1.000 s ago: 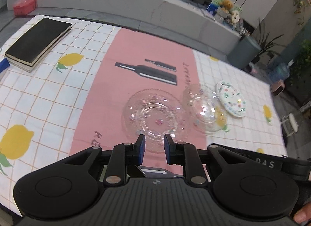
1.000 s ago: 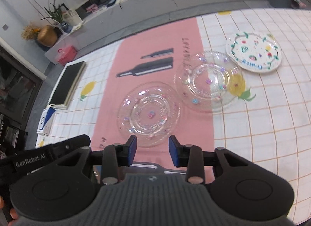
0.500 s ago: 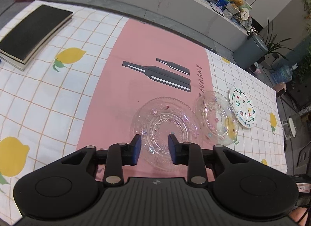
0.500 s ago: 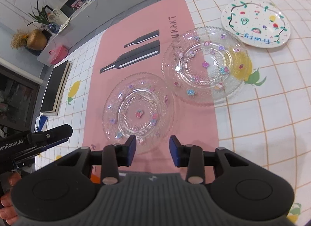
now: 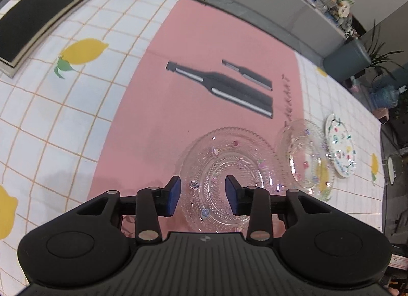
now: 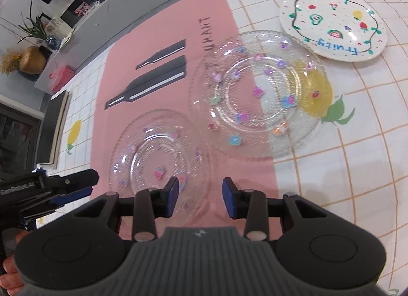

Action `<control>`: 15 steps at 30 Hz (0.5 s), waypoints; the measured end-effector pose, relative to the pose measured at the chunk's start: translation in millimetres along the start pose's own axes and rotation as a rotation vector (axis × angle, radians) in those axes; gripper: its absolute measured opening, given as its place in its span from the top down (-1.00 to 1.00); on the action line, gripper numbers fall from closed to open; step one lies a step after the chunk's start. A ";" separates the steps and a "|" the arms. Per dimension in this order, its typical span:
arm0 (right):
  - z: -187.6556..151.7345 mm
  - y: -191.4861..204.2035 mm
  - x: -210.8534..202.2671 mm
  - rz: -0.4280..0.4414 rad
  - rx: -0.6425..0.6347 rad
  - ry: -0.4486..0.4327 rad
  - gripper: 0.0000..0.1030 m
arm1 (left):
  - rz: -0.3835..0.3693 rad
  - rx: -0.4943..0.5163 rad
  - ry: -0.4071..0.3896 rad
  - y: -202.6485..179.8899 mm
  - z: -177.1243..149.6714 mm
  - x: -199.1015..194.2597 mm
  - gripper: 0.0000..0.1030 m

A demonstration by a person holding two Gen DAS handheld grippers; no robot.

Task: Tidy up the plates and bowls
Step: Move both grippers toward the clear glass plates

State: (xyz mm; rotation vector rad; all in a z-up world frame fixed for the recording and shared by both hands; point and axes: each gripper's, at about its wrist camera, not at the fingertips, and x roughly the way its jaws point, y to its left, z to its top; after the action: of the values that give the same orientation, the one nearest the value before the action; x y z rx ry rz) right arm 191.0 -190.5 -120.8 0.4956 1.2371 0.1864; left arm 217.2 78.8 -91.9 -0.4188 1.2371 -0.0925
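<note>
Two clear glass plates with small coloured flowers lie side by side on the pink mat. My left gripper (image 5: 202,197) hovers over the near edge of the left glass plate (image 5: 227,166); its jaws are opening and nothing is pressed between them. The second glass plate (image 5: 304,161) lies to its right, and beyond that a white plate with painted fruit (image 5: 341,152). My right gripper (image 6: 200,200) stands open just above the near right rim of the left glass plate (image 6: 158,153), holding nothing. The bigger-looking glass plate (image 6: 257,92) and the white "Fruity" plate (image 6: 331,20) lie further off.
A black book (image 5: 38,18) rests at the table's far left corner. The cloth is a white lemon-print check with a pink mat (image 5: 193,48) down the middle. The left gripper's body (image 6: 48,189) and a hand show at the right wrist view's left edge.
Both grippers have come down and closer to the left glass plate. The left gripper's jaws have spread wider. The right gripper's jaws stand about as before.
</note>
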 end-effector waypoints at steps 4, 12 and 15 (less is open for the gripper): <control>2.6 -4.8 6.6 0.005 0.025 0.016 0.27 | 0.020 -0.015 0.018 0.3 1.7 11.4 0.16; 9.7 -2.2 17.0 0.040 0.056 0.022 0.35 | 0.056 -0.026 0.010 -3.0 3.9 20.4 0.15; 9.6 0.4 20.5 0.049 0.061 0.024 0.49 | 0.064 -0.026 0.003 -4.9 5.8 21.2 0.17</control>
State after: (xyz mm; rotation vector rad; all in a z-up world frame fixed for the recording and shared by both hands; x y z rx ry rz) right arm 206.7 -184.5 -135.8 0.5786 1.2574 0.1973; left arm 230.4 69.6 -107.6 -0.4013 1.2551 -0.0223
